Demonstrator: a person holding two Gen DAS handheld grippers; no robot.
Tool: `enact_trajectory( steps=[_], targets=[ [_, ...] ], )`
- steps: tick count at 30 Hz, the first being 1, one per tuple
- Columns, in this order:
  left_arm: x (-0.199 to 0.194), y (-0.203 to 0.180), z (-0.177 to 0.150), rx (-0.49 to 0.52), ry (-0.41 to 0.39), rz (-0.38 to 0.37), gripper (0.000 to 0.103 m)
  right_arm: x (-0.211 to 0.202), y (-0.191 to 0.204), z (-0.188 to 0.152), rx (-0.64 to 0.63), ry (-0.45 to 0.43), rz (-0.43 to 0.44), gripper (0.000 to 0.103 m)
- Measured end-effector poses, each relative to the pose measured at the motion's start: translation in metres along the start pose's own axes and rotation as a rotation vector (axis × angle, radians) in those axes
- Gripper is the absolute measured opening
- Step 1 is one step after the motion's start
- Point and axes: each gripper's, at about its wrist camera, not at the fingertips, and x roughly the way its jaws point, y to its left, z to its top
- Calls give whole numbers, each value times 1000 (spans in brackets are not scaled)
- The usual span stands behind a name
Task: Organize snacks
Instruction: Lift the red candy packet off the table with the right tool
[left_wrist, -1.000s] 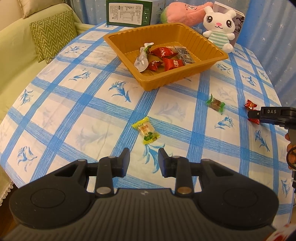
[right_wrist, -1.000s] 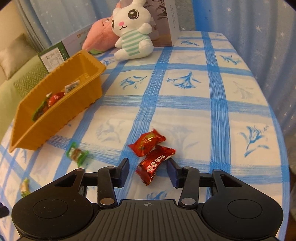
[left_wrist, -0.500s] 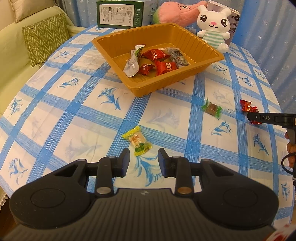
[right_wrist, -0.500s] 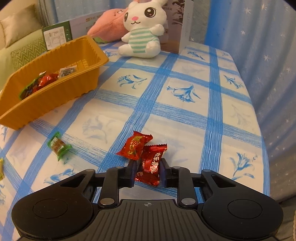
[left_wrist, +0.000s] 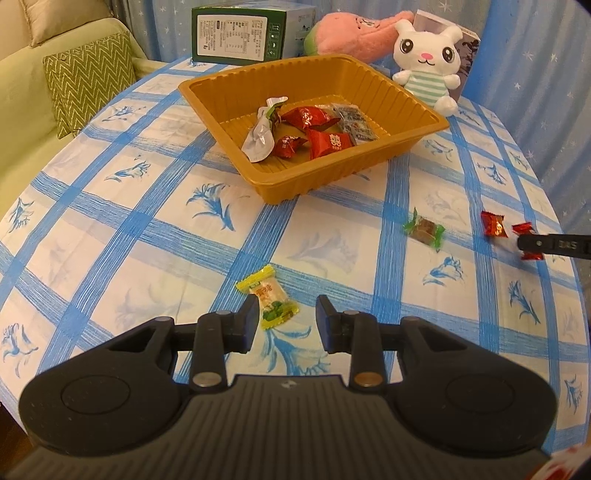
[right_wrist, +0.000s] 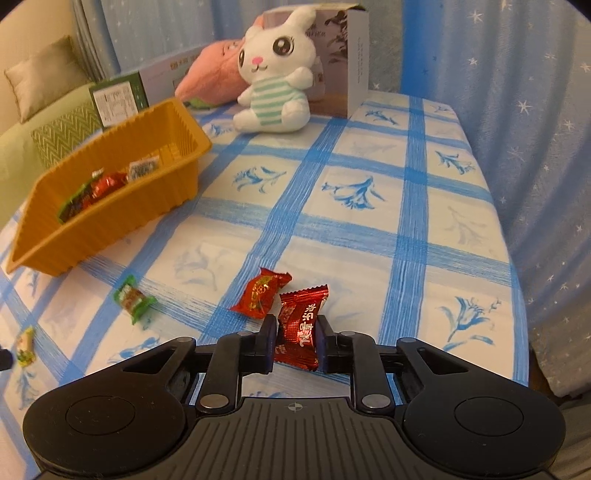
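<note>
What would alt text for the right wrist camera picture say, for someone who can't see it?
The right gripper is clamped on a red candy above a blue-checked tablecloth. A second red candy and a green-wrapped candy lie loose nearby. At left sits an orange tray holding snacks, with a white plush rabbit behind.

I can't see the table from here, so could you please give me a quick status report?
Right hand-held gripper shut on a red candy. Left hand-held gripper open over the yellow candy. Orange tray unobstructed.
</note>
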Motion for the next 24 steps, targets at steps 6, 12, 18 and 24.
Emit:
enact_trajectory(
  steps=[6, 12, 18, 24],
  targets=[
    [13, 2, 2, -27, -3, 20, 30, -16, -5, 0, 23, -23, 12, 22],
    [27, 6, 7, -48, 22, 51, 30, -23, -10, -2, 37, -29, 10, 22],
    [36, 2, 11, -26, 46, 75, 30, -27, -12, -5, 42, -26, 13, 22],
    [40, -1, 11, -4, 61, 89, 20, -28, -10, -7, 34, -25, 23, 22]
  ],
)
